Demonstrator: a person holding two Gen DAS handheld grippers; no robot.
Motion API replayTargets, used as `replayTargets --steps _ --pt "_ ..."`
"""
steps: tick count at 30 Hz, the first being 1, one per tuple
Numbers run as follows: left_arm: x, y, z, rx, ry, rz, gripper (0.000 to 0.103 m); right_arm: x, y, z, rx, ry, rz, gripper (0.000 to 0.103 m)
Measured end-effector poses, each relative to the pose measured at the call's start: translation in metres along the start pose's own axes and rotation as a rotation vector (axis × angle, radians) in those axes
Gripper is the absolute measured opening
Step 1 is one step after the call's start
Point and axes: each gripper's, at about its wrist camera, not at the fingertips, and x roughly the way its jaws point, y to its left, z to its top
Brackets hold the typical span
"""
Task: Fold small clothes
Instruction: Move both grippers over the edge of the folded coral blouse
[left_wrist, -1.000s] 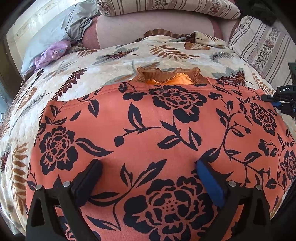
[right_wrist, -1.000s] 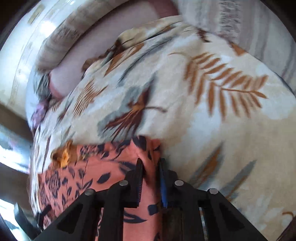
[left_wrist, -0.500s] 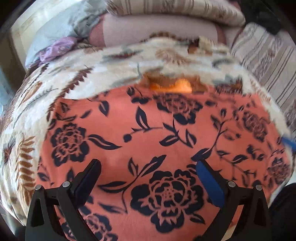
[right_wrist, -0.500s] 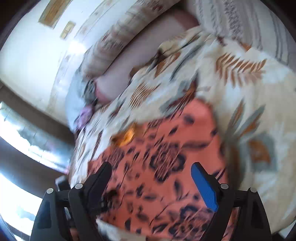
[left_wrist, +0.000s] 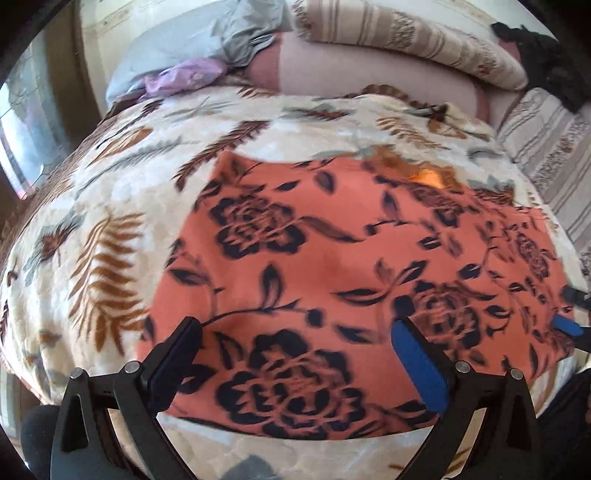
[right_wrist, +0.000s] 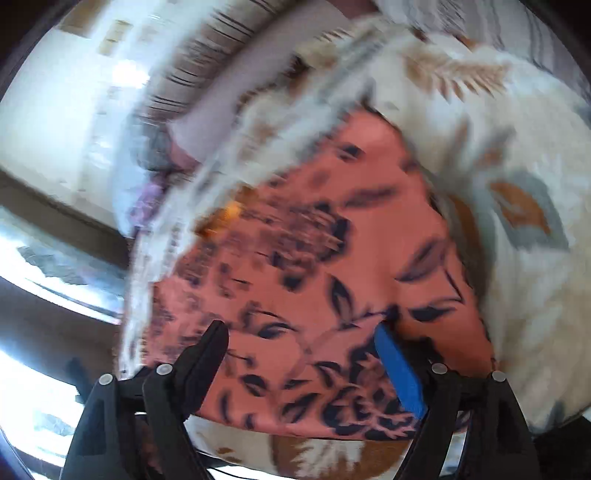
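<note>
left gripper (left_wrist: 295, 350): jaws wide apart, empty | orange floral garment (left_wrist: 332, 258): flat on leaf-print blanket (left_wrist: 110, 229)

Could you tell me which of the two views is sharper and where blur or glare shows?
Left wrist view: sharper, the orange black-flowered garment only mildly smeared. Right wrist view: heavy motion blur across the cream leaf-print blanket, blown-out window glare at lower left.

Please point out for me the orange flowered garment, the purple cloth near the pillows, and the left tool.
orange flowered garment (left_wrist: 332, 258): left wrist view, middle of fabric.
purple cloth (left_wrist: 184, 75): left wrist view, its centre.
left tool (left_wrist: 295, 354): left wrist view, between its open fingers.
</note>
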Motion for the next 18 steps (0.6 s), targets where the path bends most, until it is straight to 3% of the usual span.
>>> replayTargets --steps 2,8,13,15,16,17,18 --pt "0.005 0.014 -0.004 -0.021 0.039 0.011 0.102 -0.013 0.010 -0.001 0.005 -0.029 0.003 0.081" --pt "-0.048 0.056 -0.011 -0.151 -0.092 -0.022 0.102 -0.044 0.039 -0.019 -0.068 -0.086 0.027 0.082" --pt "-0.050 0.109 -0.031 -0.366 -0.049 -0.023 0.102 -0.038 0.036 -0.039 -0.071 -0.050 0.048 0.082" --pt "-0.040 0.114 -0.037 -0.353 -0.014 0.005 0.100 -0.029 0.037 -0.044 -0.082 -0.030 0.044 0.082" --pt "-0.035 0.109 -0.036 -0.292 0.016 0.046 0.086 -0.020 0.037 -0.044 -0.084 -0.013 0.031 0.082" --pt "-0.025 0.106 -0.036 -0.261 0.070 0.032 0.049 -0.015 0.035 -0.044 -0.081 -0.001 0.020 0.082" --pt "-0.016 0.108 -0.038 -0.285 0.126 -0.021 0.035 -0.010 0.033 -0.044 -0.074 0.009 0.010 0.082"
